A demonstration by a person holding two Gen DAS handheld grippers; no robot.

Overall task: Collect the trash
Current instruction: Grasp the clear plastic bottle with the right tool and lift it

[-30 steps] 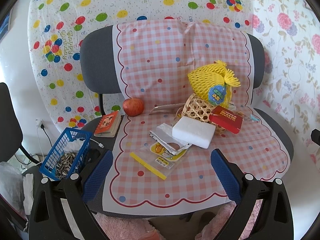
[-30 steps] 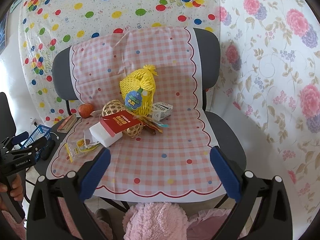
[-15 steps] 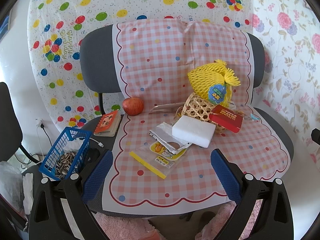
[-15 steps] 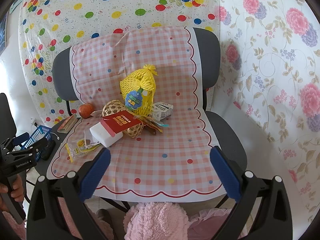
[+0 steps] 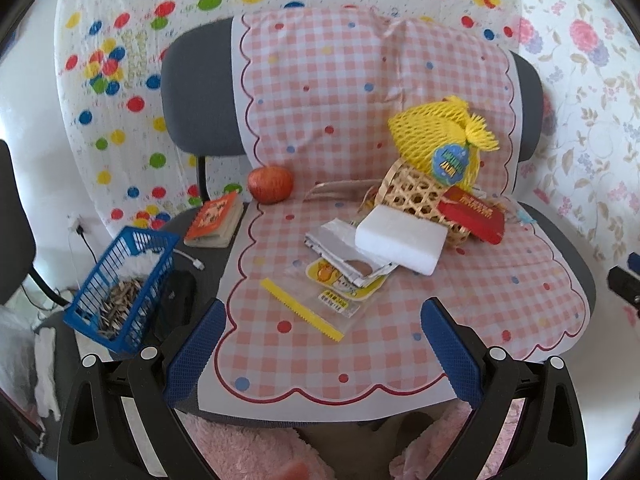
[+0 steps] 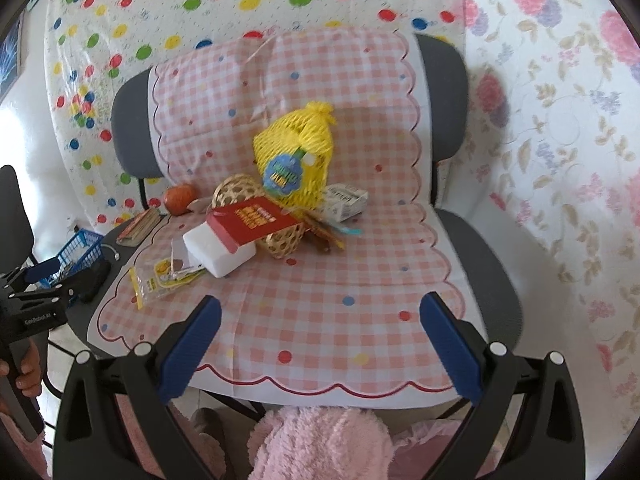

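Trash lies on a chair seat covered by a pink checked cloth (image 5: 500, 292). A clear zip bag with a yellow strip (image 5: 316, 308), a crumpled silver wrapper (image 5: 340, 248), a white foam block (image 5: 400, 240), a yellow foam net (image 5: 436, 148), a toppled wicker basket (image 5: 416, 200) and a red box (image 5: 472, 216) sit there. In the right wrist view I see the net (image 6: 296, 160), red box (image 6: 256, 216), foam block (image 6: 216, 252) and a small white carton (image 6: 346, 200). My left gripper (image 5: 320, 344) and right gripper (image 6: 316, 340) are open, empty, before the seat's front edge.
A blue basket (image 5: 120, 280) of seed shells stands at the seat's left side. An apple (image 5: 270, 184) and a small orange book (image 5: 216, 220) lie at the back left. A black object (image 5: 176, 292) lies beside the basket. Pink fluffy fabric (image 6: 320, 440) is below.
Both grippers have shifted slightly closer to the chair; the right wrist view has tilted a little. Nothing on the seat has moved.
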